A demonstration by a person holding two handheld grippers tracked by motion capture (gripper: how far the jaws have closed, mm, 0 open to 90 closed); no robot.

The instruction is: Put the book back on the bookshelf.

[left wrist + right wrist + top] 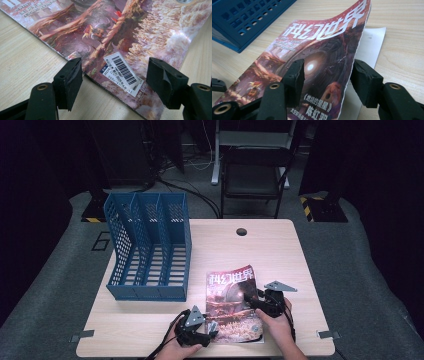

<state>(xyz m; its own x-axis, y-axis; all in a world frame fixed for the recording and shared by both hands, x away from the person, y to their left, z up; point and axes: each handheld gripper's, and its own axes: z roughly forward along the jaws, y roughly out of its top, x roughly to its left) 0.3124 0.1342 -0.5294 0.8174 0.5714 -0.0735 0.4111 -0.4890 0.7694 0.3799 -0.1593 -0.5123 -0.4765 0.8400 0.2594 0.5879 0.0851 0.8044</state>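
A magazine with a reddish illustrated cover lies on the wooden table, near its front edge. My left gripper is at the magazine's lower left corner. In the left gripper view that gripper stands open, its jaws straddling the barcode sticker on the flat cover. My right gripper is at the magazine's right edge. In the right gripper view it is open: one jaw is over the cover, the other beyond its raised, curved edge. A white page shows underneath.
A blue three-slot file rack stands at the table's left, beyond the magazine; its corner appears in the right gripper view. A round cable hole is near the table's far edge. A dark chair stands behind the table.
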